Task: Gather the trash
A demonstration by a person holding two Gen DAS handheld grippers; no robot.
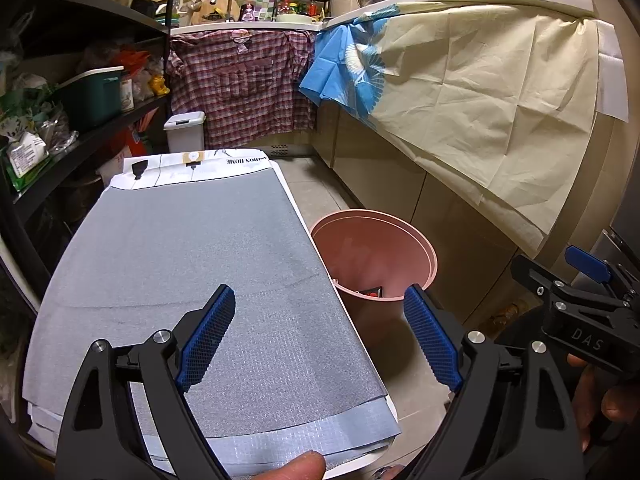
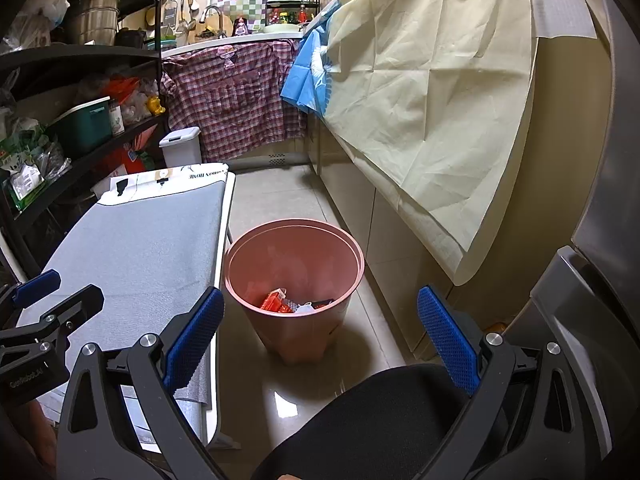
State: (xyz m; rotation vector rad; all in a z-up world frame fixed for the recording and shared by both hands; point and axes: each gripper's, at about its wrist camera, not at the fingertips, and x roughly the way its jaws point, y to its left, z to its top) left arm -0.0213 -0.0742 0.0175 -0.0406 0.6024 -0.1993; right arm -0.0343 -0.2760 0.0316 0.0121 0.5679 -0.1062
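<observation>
A pink bin (image 2: 294, 276) stands on the tiled floor to the right of a low table covered by a grey mat (image 1: 192, 264). Orange, white and dark trash (image 2: 290, 302) lies at its bottom. The bin also shows in the left wrist view (image 1: 374, 252). My left gripper (image 1: 320, 340) is open and empty, hovering over the mat's near right corner. My right gripper (image 2: 320, 344) is open and empty, above the floor just in front of the bin. No trash shows on the mat.
A black shelf rack (image 1: 80, 92) with boxes and bags stands left. A counter draped in cream cloth (image 2: 432, 88) runs along the right. A plaid shirt (image 1: 244, 80) hangs at the back, a white lidded box (image 1: 185, 130) below. A black chair seat (image 2: 380, 420) is near.
</observation>
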